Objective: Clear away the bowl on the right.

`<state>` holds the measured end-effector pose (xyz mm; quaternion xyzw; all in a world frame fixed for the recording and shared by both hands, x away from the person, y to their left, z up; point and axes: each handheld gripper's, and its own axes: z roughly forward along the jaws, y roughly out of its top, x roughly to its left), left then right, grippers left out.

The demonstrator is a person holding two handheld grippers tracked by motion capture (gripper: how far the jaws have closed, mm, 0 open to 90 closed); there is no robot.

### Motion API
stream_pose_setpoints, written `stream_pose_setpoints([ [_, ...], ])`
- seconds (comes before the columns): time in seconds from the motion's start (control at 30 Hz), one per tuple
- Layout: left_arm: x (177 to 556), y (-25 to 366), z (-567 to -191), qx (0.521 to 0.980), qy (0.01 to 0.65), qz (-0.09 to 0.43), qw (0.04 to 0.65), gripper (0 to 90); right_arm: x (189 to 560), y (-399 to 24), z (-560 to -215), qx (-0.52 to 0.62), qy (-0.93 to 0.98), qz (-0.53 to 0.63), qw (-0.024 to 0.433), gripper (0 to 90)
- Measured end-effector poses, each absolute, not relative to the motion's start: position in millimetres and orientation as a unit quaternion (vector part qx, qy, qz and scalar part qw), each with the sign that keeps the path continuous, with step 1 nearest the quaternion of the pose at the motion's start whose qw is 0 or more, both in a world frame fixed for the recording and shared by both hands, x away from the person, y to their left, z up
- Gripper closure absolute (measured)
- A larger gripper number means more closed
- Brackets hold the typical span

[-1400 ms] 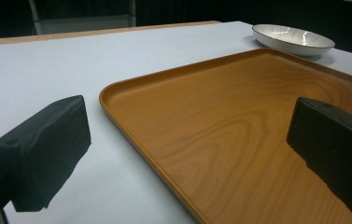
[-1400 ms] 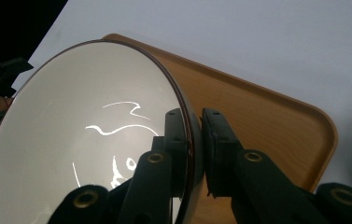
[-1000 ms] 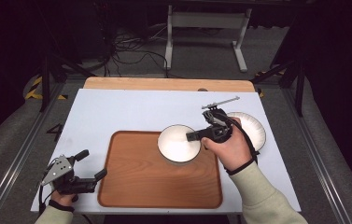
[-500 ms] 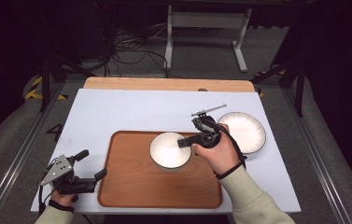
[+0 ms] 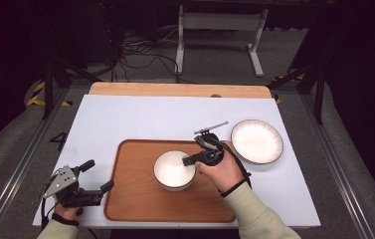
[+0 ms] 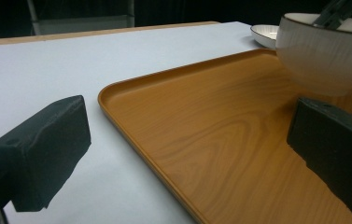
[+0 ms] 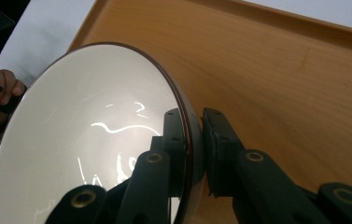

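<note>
white bowl (image 5: 174,170) (rim pinched) over wooden tray (image 5: 135,199)

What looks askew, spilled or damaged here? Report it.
Nothing stands out. The right gripper has its fingers clamped on the rim of the empty white bowl over the wooden tray; the plate sits flat on the table, intact.

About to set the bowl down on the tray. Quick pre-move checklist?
1. Grip: right gripper pinches the bowl rim, one jaw inside, one outside: ok.
2. Bowl over the tray, not the table: ok.
3. Tray floor below the bowl bare: ok.
4. Left gripper open at the tray's left edge, apart from the bowl: ok.
5. Plate sits off the tray to the right, out of the way: ok.
6. Bowl touching the tray yet: cannot tell.
</note>
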<state>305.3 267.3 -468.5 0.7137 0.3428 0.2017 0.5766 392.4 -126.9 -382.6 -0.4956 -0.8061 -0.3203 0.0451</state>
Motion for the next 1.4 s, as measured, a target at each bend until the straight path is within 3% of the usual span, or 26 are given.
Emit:
stream_pose_setpoints([
  [0.8, 304.9, 266.1, -468.5, 0.718, 0.340, 0.202, 0.573, 0.3, 401.2, -121.1, -415.4, -0.495, -0.806, -0.324, 0.027, 79.8],
  [1.4, 304.9, 265.5, -468.7, 0.718, 0.339, 0.202, 0.573, 0.3, 401.3, -124.6, -421.9, -0.491, -0.803, -0.336, 0.035, 79.9],
])
